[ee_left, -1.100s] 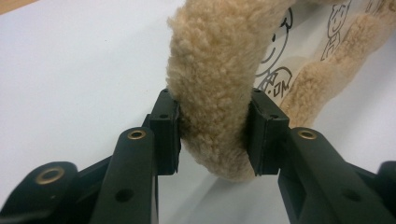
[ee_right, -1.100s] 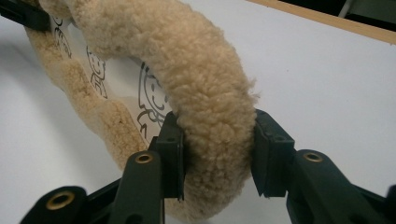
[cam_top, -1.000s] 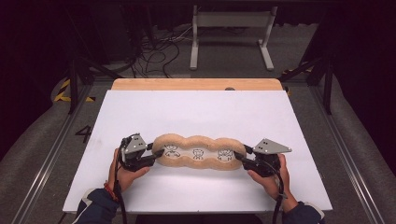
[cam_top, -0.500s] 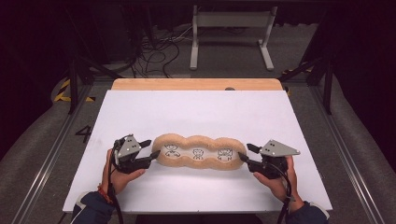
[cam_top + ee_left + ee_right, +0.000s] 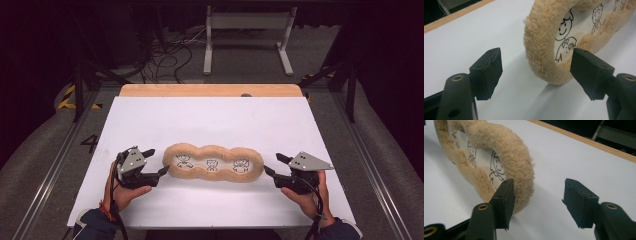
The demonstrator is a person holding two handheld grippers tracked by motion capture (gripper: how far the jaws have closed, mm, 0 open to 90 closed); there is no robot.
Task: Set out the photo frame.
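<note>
White table surface [image 5: 210,125] spread across the middle of the high view, with a wooden edge strip [image 5: 210,90] along its far side at 12 o'clock.

Nearest, at 7 o'clock: left hand [image 5: 122,192] wrapped around the left gripper [image 5: 156,161], grey three-cornered plate on top, jaws pointing toward 3 o'clock. Jaws spread wide, nothing between them; tip of one just beside the left end of the plush frame [image 5: 213,163], contact not clear from above. From the left gripper view, left gripper [image 5: 535,68] seen with both black pads apart, bare table between them, the frame's rounded end [image 5: 541,37] just beyond, nearer the right-hand pad.

At 5 o'clock: right hand [image 5: 310,197] holding the right gripper [image 5: 274,165], likewise plated, jaws pointing toward 9 o'clock. Also spread, empty, a small gap away from the frame's right end. From the right gripper view, right gripper [image 5: 537,198] open with table showing in the gap, fleecy rim [image 5: 516,157] standing behind the left-hand pad.

Between the two grippers, at the centre: tan fleecy frame lying flat, three-lobed, long axis running 9 to 3 o'clock, three line-drawn cartoon figures in its white windows.

Farther off, past 12 o'clock: dark floor, tangled cables [image 5: 167,52], a pale metal stand [image 5: 247,30]. At 10 o'clock, yellow-black tape [image 5: 70,97] on the floor.
</note>
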